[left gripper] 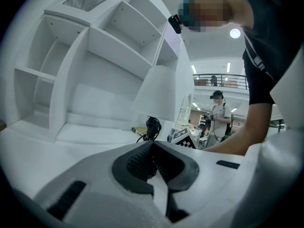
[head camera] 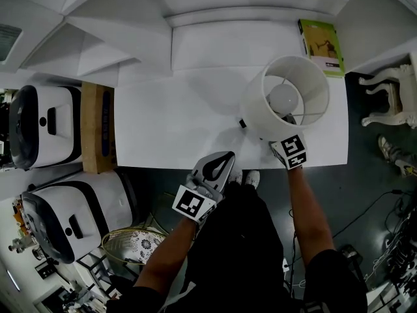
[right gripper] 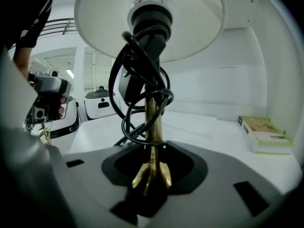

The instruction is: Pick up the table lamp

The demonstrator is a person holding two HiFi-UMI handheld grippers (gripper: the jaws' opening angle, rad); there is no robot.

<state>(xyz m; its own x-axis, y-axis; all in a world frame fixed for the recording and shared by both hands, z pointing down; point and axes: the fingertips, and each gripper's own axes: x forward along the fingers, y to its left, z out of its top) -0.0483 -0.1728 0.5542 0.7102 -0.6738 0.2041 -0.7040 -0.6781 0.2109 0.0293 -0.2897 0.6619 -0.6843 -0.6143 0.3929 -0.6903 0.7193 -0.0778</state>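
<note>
Head view: lamp (head camera: 293, 96) at the desk's (head camera: 169, 129) front right, your right gripper (head camera: 287, 141) reaching in under its shade; left gripper (head camera: 218, 163) just off the front edge. Left gripper view: jaws pressed together, nothing between them. Right gripper view: jaws clamped on the lamp's brass stem (right gripper: 152, 122), black cord (right gripper: 124, 87) coiled round it

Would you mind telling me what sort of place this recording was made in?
Probably a mock study corner set up inside a large hall or lab: a white desk with built-in shelves, a table lamp and a book, with a balcony railing and another person beyond.
</note>
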